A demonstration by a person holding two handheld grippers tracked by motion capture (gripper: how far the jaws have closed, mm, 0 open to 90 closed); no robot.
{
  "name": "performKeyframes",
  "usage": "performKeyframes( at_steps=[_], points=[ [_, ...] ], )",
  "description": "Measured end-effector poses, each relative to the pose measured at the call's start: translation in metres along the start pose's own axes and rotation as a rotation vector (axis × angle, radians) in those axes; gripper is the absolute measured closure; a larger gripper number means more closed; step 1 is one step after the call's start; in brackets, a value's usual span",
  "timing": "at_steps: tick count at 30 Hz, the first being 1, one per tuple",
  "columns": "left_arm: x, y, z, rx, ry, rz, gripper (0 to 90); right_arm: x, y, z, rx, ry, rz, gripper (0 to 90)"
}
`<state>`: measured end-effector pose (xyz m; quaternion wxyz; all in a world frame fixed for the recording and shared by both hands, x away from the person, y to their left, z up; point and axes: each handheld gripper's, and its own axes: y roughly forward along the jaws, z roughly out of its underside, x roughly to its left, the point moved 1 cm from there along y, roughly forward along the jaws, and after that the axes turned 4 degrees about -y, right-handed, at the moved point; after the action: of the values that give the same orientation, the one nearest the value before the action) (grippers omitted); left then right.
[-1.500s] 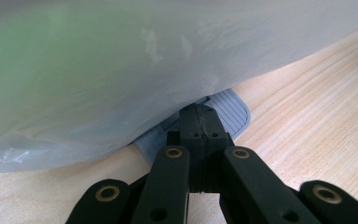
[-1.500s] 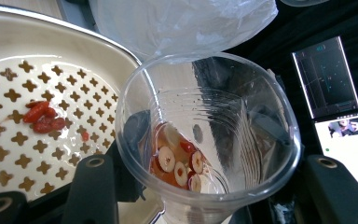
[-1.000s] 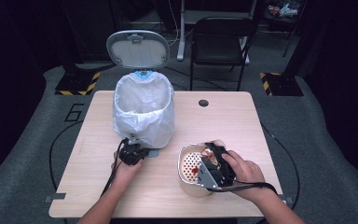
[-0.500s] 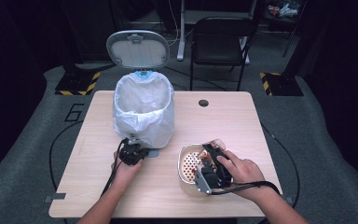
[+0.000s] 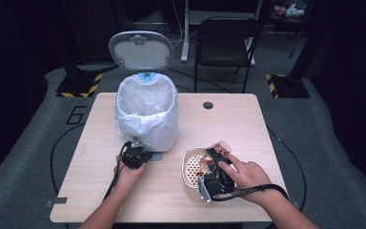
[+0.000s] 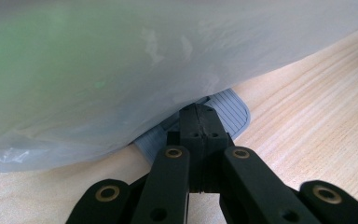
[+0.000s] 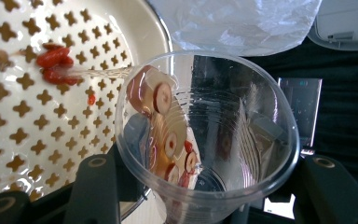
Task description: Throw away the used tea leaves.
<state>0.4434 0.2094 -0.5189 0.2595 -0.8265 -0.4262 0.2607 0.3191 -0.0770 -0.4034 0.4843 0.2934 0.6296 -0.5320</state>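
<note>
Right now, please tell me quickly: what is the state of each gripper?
Left gripper: shut, jaws together, tips resting on the grey pedal of the bin.
Right gripper: shut on the clear plastic cup, tipped over the strainer.

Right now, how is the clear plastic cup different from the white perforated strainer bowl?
The clear plastic cup is see-through and smooth-walled; the white perforated strainer bowl is opaque, with cross-shaped holes. The cup lies tilted with its mouth over the bowl, held between the right gripper's fingers; the bowl sits flat on the wooden table. The cup is narrower than the bowl. Both hold wet red and pale food bits.
</note>
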Motion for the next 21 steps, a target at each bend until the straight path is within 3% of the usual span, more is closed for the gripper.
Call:
performKeyframes(
  at_steps=[21],
  points=[
    [0.0, 0.0, 0.0, 0.0, 0.001, 0.001, 90.0, 0.0044, 0.0008, -0.0008, 0.023, -0.113, 0.027, 44.7]
  ],
)
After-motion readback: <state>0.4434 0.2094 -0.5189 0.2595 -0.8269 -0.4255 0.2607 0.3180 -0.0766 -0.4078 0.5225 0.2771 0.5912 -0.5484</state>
